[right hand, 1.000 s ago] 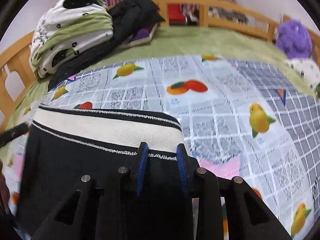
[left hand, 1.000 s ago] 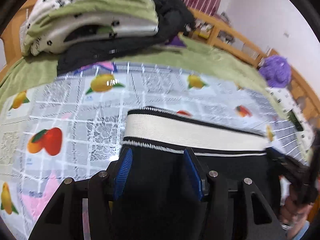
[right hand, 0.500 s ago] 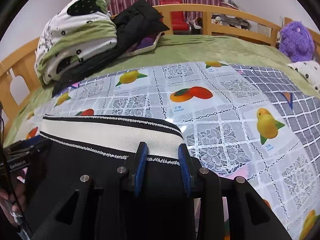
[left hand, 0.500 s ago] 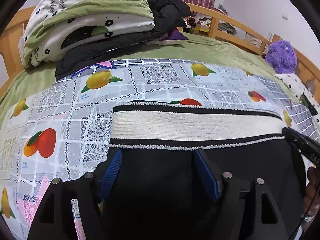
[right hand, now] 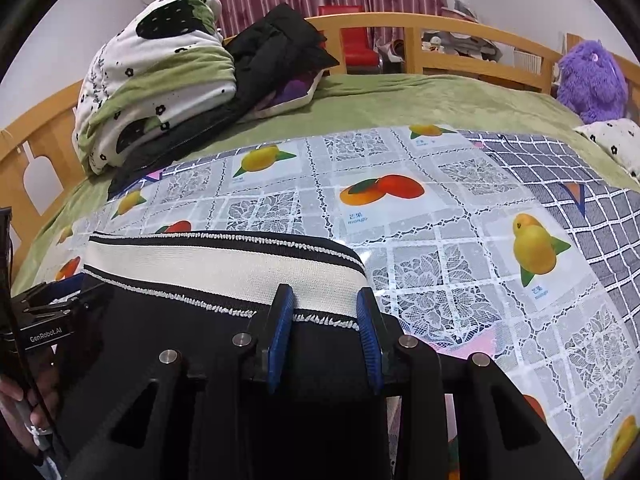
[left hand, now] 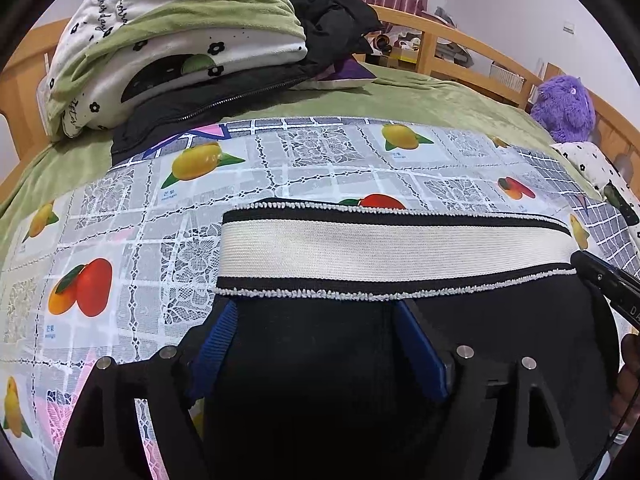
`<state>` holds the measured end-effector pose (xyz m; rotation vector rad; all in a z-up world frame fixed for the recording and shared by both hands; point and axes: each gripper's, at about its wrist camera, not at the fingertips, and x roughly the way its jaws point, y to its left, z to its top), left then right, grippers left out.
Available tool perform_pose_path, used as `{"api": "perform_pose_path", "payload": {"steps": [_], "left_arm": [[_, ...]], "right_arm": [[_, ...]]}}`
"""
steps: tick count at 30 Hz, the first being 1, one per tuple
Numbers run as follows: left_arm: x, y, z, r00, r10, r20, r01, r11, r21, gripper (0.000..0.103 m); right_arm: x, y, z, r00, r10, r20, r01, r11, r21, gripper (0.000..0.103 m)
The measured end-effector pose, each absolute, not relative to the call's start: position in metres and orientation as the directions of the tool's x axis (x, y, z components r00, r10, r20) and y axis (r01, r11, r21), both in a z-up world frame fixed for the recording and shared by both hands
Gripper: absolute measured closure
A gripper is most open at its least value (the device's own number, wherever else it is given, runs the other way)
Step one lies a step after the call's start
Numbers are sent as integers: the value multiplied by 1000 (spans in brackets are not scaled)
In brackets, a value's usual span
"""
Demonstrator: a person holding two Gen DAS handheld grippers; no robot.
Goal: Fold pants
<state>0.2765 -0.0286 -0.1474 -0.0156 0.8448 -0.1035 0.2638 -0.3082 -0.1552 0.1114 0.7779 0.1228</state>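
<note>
Jaws of both grippers astride the pants [left hand: 320, 380] below waistband.

Bedroom — wooden bed [right hand: 440, 30] (bedding [left hand: 180, 40] piled).

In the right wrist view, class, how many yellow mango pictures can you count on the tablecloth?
4 whole ones: one left of centre, one at the far edge, a small one at left, one at right. Cut-off patches near the bottom edge suggest more; the pants may hide others.
</note>
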Motion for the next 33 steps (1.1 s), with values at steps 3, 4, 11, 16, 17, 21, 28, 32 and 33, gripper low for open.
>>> {"api": "perform_pose_path", "payload": {"steps": [3,4,11,16,17,21,28,32,33], "left_arm": [[277,-29,-147,658,-99,-746,86,995,-57,23],[276,-29,-147,658,-99,-746,86,995,-57,23],[277,-28,-147,658,-101,-746,87,995,-58,23],[277,-28,-147,658,-101,-747,87,995,-58,23],[277,-28,-147,658,-100,-746,87,995,-57,23],[277,-28,-147,657,-101,-747,87,995,-58,23],[277,-27,-147,655,-102,-748,85,995,-60,20],[277,-26,-147,655,-103,-749,86,994,-61,20],[277,-26,-147,655,-103,-748,86,994,-61,20]], "right_arm": [[264,-308,-155,708,152,-690,-73,987,143,71],[264,-309,-156,708,155,-689,-74,987,146,71],[262,-307,-155,712,147,-687,-71,988,137,70],[262,-308,-155,712,149,-686,-72,987,140,70],[262,-308,-155,712,148,-686,-71,988,139,70],[262,-308,-155,713,149,-686,-72,988,140,70],[262,-308,-154,714,145,-685,-71,988,136,70],[261,-307,-154,714,141,-686,-67,989,133,69],[261,-307,-154,714,140,-686,-65,989,134,68]]}}
